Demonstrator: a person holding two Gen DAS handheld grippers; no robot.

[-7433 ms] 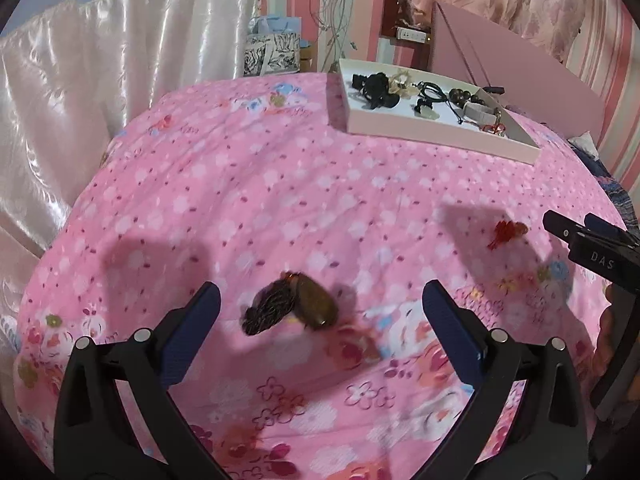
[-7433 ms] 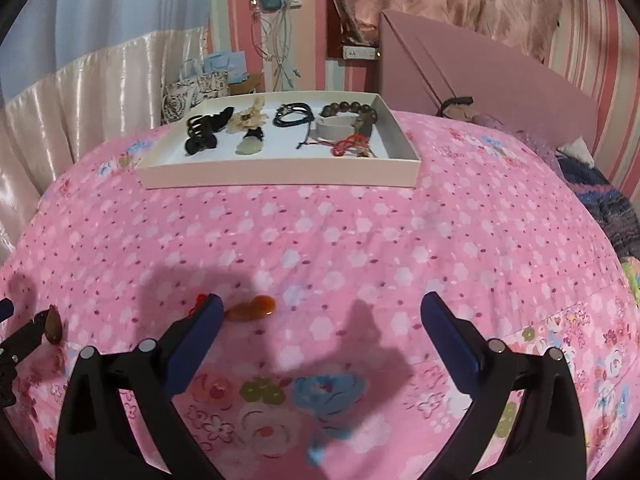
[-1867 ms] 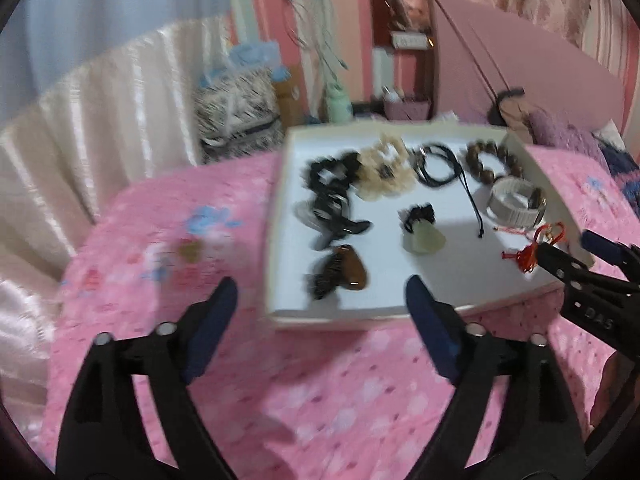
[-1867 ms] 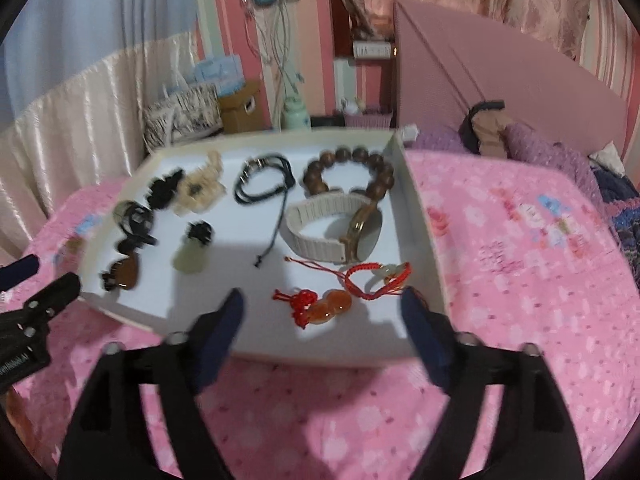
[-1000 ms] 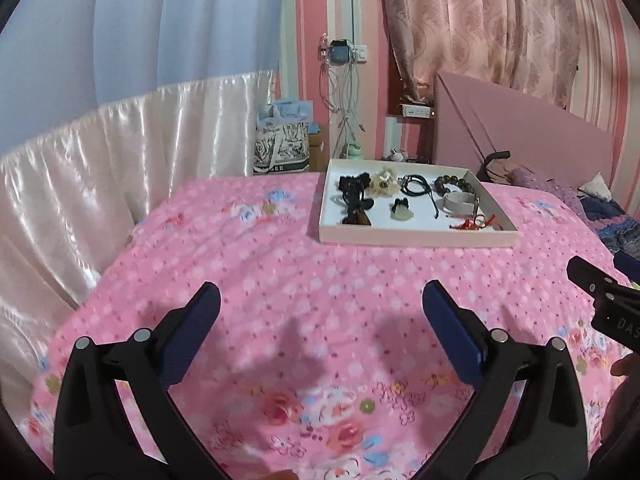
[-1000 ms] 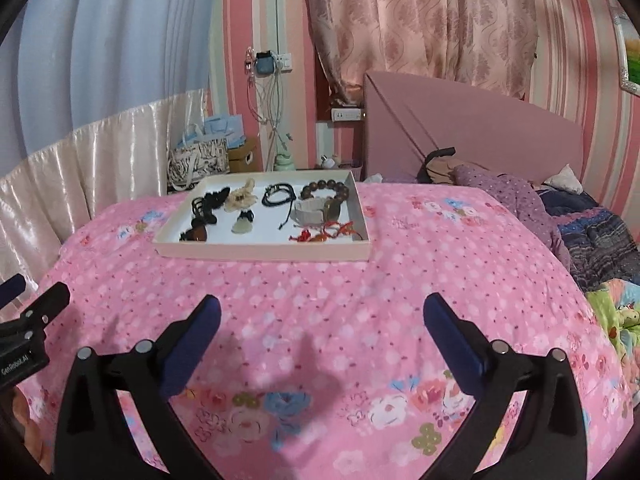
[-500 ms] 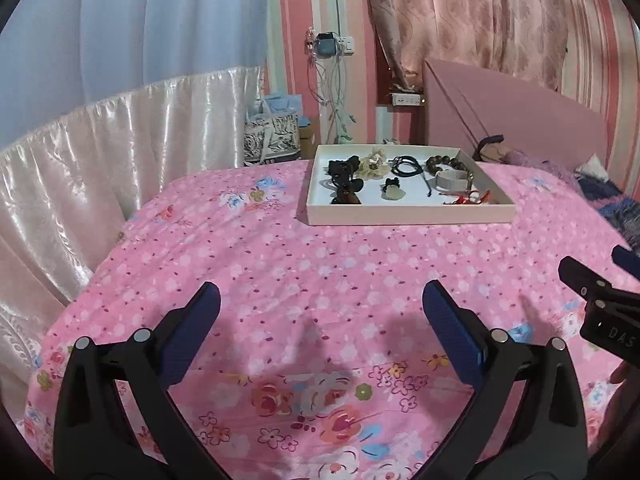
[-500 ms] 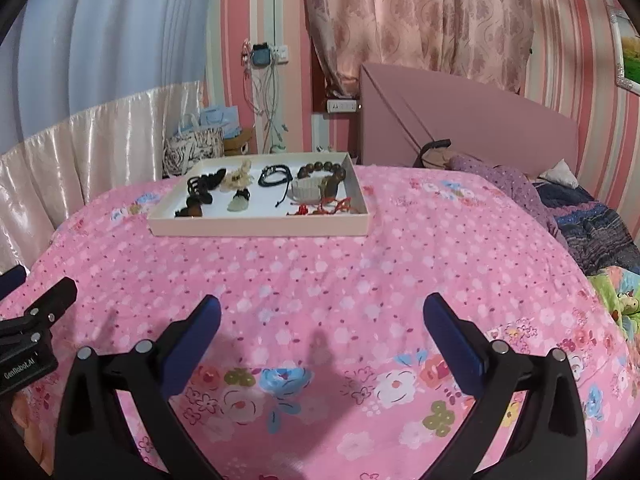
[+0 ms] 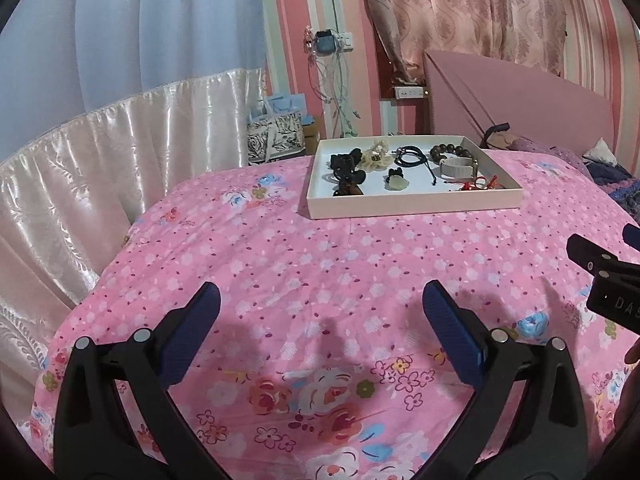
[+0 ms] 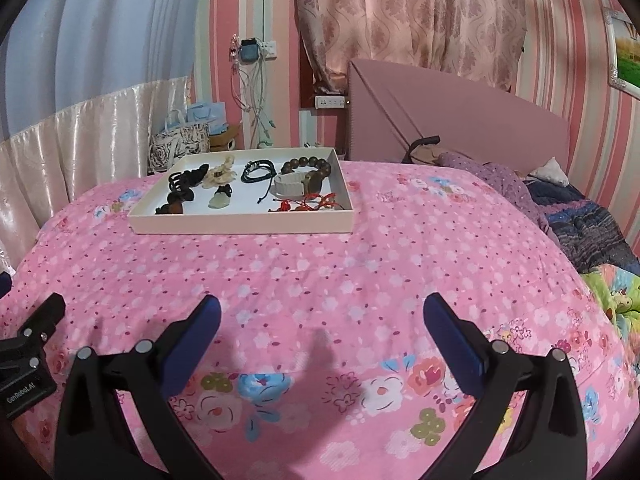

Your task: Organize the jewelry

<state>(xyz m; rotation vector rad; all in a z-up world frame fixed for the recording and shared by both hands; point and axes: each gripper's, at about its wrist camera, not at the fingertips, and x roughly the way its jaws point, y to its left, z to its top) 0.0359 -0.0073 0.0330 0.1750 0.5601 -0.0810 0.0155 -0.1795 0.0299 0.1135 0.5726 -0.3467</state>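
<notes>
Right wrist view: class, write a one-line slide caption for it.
Open right claw hovers empty over the pink floral bedspread; the jewelry sits in the white tray beyond.

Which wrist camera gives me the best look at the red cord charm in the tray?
Right wrist: the red cord charm lies in plain sight near the tray front wall. Left wrist shows it smaller, partly behind the rim.

Both wrist views look across the bedspread (image 9: 320,264), sharing the far tray (image 10: 240,224).

White tray (image 9: 412,202) holds jewelry (image 10: 256,171); on bedspread.
</notes>
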